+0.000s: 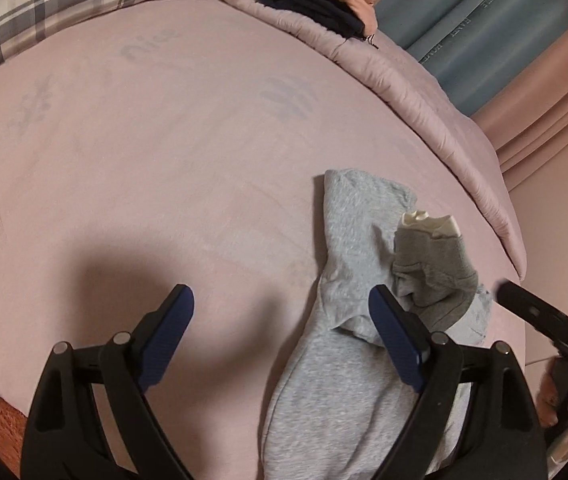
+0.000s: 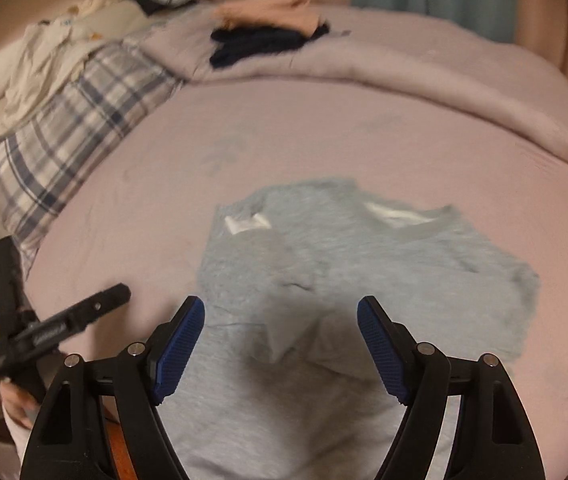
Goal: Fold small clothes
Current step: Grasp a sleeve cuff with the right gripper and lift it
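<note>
A light grey garment (image 1: 344, 264) lies crumpled on the pink bed sheet (image 1: 163, 160), with a darker grey piece with white trim (image 1: 432, 268) on its right side. My left gripper (image 1: 280, 294) is open above the sheet; its right fingertip (image 1: 388, 320) hangs over the garment's left edge and nothing is between the jaws. In the right wrist view the same garment (image 2: 384, 264) spreads wide and is blurred. My right gripper (image 2: 280, 306) is open above its near part and holds nothing. The left gripper (image 2: 59, 280) shows at the left edge, held by a hand (image 2: 15, 400).
A plaid pillow (image 2: 67, 152) lies at the back left. A pink quilt (image 2: 404, 76) is bunched along the far side, with dark navy clothes (image 2: 255, 46) and peach clothes (image 2: 267, 12) on it. Curtains (image 1: 484, 32) hang behind. White bedding (image 2: 43, 60) is piled at the far left.
</note>
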The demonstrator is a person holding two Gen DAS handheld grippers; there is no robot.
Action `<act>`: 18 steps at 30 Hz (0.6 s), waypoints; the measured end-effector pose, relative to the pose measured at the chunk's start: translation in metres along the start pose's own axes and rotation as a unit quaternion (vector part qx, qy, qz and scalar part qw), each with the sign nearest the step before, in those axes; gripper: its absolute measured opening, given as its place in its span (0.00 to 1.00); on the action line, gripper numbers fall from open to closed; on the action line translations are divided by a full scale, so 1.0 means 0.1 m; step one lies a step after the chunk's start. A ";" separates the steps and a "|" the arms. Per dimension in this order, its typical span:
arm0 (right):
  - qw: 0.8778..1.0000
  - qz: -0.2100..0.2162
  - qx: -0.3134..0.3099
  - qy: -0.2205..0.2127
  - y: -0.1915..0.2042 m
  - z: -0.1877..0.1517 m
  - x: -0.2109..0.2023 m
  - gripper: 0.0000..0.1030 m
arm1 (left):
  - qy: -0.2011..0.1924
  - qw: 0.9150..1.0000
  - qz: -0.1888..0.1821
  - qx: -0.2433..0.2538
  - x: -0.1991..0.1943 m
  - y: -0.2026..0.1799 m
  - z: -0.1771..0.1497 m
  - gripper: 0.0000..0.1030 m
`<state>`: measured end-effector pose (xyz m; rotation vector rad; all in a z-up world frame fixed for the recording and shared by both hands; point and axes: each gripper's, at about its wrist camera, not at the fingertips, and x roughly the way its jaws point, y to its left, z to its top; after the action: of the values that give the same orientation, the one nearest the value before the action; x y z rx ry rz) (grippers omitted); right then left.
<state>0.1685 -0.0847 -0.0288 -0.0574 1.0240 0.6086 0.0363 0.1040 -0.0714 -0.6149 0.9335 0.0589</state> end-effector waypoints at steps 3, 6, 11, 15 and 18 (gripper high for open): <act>1.000 -0.014 -0.008 0.017 0.12 0.06 0.28 0.76 | 0.008 1.000 0.004 -0.001 0.08 0.02 0.01 0.83; 0.999 -0.030 -0.010 0.016 0.15 0.08 0.41 0.69 | 0.013 1.000 0.006 0.002 0.12 0.02 -0.01 0.82; 0.998 -0.059 -0.005 0.009 0.07 0.15 0.48 0.18 | 0.022 1.000 0.008 0.012 0.19 -0.02 -0.01 0.81; 0.998 -0.048 0.020 -0.032 -0.13 0.18 0.26 0.16 | 0.022 1.000 0.005 0.021 0.22 -0.11 0.00 0.81; 0.995 -0.054 0.039 -0.078 -0.32 0.22 -0.03 0.16 | 0.021 0.999 0.005 0.031 0.24 -0.19 0.03 0.81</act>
<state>0.2007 -0.1059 -0.0225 0.0041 0.8870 0.4671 0.0594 0.0851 -0.0799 -0.5562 0.9765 0.0267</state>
